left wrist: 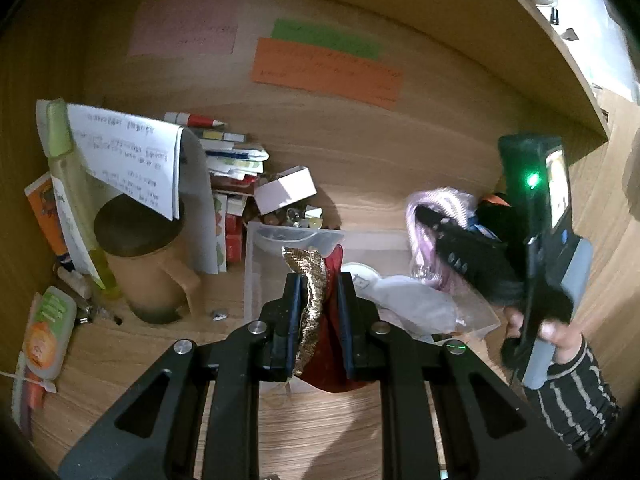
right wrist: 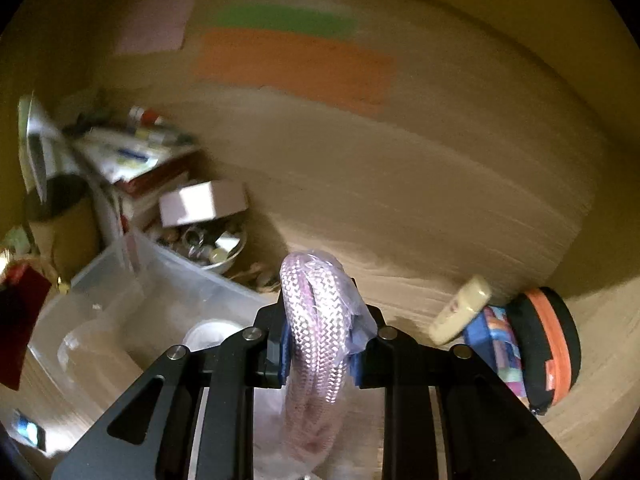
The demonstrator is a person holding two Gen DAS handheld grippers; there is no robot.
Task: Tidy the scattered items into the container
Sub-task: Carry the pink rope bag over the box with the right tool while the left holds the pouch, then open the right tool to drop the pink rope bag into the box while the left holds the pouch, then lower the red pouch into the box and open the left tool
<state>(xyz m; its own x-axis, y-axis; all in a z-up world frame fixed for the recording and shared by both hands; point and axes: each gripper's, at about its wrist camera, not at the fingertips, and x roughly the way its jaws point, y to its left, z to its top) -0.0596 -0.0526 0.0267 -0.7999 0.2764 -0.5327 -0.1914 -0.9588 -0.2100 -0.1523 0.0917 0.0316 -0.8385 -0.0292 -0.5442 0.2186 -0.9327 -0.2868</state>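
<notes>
Over a clear plastic container (left wrist: 256, 280) on a wooden desk, the left gripper (left wrist: 319, 292) pinches a red pouch with gold trim (left wrist: 312, 300), long axis along the fingers; the right gripper (right wrist: 320, 320) clamps a bagged pink braided cord (right wrist: 316, 320), coil running upright

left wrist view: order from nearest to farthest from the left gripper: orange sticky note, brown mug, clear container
1. clear container: just ahead of the left gripper, under its tips.
2. brown mug: on the desk, to the left.
3. orange sticky note: up on the back panel, farthest.
</notes>
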